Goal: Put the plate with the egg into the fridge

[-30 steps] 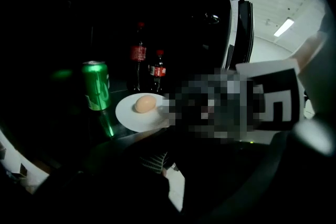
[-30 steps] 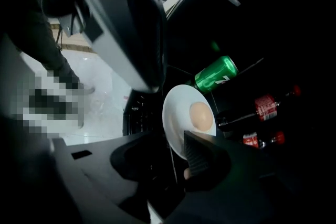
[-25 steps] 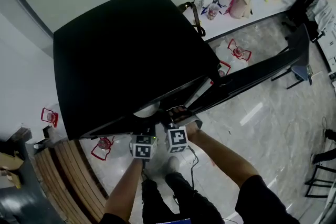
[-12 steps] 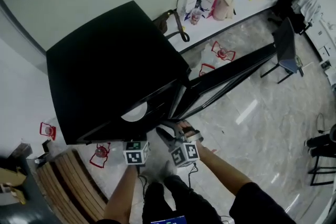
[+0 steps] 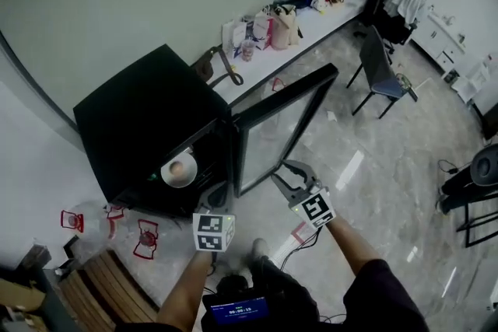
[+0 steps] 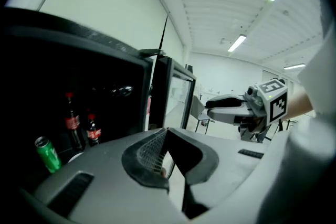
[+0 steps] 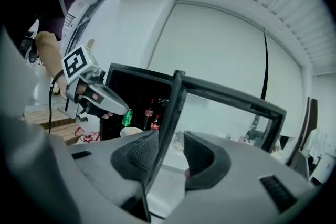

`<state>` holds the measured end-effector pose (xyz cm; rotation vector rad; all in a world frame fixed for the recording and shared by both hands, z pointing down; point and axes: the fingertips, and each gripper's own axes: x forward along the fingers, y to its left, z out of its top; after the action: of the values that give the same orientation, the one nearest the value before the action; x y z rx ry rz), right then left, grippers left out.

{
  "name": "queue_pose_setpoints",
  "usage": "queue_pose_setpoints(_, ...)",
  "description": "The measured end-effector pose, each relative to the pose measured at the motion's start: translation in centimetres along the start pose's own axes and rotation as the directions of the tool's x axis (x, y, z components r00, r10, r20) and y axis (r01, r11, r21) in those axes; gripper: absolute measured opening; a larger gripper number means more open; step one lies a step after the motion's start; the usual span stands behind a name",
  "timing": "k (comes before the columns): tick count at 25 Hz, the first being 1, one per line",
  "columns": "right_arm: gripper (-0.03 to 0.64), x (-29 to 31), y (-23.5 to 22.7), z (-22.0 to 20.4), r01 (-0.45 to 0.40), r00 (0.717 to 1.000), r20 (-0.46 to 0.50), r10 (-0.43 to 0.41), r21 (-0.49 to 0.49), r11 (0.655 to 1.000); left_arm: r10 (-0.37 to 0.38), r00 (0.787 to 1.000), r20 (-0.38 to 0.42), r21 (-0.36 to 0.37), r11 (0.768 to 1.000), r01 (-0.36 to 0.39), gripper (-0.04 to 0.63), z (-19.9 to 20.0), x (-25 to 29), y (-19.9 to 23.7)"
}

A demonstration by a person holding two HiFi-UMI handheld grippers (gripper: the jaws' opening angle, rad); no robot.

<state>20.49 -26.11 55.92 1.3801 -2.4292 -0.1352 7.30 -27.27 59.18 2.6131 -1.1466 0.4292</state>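
The black fridge [image 5: 140,120] stands with its glass door [image 5: 280,124] swung wide. Inside, on a shelf, lies the white plate with the egg [image 5: 179,169]; the right gripper view also shows the plate [image 7: 130,132]. My right gripper [image 5: 278,169] is shut on the door's upright edge [image 7: 168,123], which runs between its pads. My left gripper [image 5: 210,202] hangs just in front of the fridge opening, below the plate, shut and holding nothing. From the left gripper view the right gripper [image 6: 210,108] shows beside the door.
A green can [image 7: 127,117] and cola bottles [image 7: 152,113] stand inside the fridge. Red-printed plastic bags [image 5: 144,237] lie on the floor at its foot beside wooden slats [image 5: 101,284]. A white counter with bags [image 5: 264,27] runs behind, and a chair [image 5: 381,66] stands further right.
The fridge door has swung from partly open to wide open with my right gripper on it. Both grippers have drawn back from the fridge, and the plate with the egg now shows inside.
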Motion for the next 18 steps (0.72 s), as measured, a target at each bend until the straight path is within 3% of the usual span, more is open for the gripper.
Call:
queue_pose_setpoints(7, 0.137, -3.1, -10.7, -1.4, 0.035, 0.998, 0.047, -0.037, 0.026, 0.999, -0.07, 0.995, 0.076, 0.076, 0.995, 0.064, 0.009, 6.5, 6.3, -8.1)
queue_pose_setpoints(13, 0.209, -2.5, -22.2, -6.0, -0.072, 0.997, 0.001, 0.072, 0.155, 0.985, -0.001, 0.998, 0.062, 0.017, 1.0, 0.0, 0.008, 8.8, 12.9, -11.4)
queue_pose_setpoints(18, 0.273, 0.3, -29.2, -7.3, -0.146, 0.989, 0.0, 0.149, 0.185, 0.972, 0.076, 0.996, 0.056, 0.009, 0.997, -0.077, 0.008, 10.5, 15.9, -13.0)
